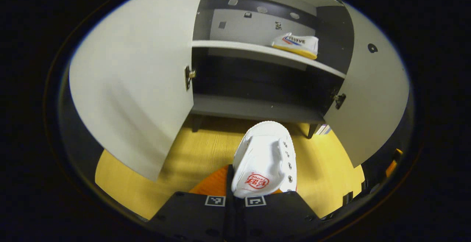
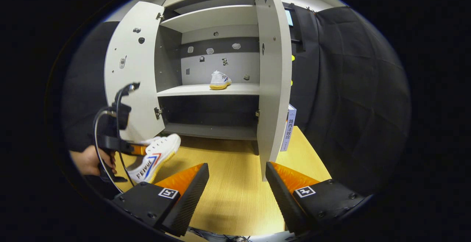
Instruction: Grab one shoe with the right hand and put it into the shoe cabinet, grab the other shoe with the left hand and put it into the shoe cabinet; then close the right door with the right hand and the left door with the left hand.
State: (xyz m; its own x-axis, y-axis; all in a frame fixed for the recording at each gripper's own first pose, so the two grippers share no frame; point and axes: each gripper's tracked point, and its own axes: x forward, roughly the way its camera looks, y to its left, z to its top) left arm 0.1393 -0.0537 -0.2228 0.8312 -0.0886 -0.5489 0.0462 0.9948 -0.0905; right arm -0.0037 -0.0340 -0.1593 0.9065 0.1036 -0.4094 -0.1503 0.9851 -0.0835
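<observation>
A white shoe [image 1: 265, 161] hangs toe-forward above the wooden floor [image 1: 198, 150], with my left gripper [image 1: 235, 194] shut on its heel end. In the right gripper view that same shoe [image 2: 156, 157] and the left gripper [image 2: 125, 148], held by a hand [image 2: 88, 161], are low on the left, in front of the cabinet's left door [image 2: 128, 69]. The other white shoe [image 1: 296, 45] lies on the middle shelf [image 1: 235, 47], toward its right; in the right gripper view the shelved shoe [image 2: 219, 79] is small. My right gripper [image 2: 237, 183] stands open over the floor, holding nothing.
Both cabinet doors stand wide open: the left door [image 1: 132, 87] and the right door [image 1: 371, 95]. The right door [image 2: 274, 76] faces me edge-on. The bottom shelf [image 1: 254, 107] is dark. A thin book or box [image 2: 290, 128] leans beside the cabinet. Black cloth [image 2: 349, 95] hangs at right.
</observation>
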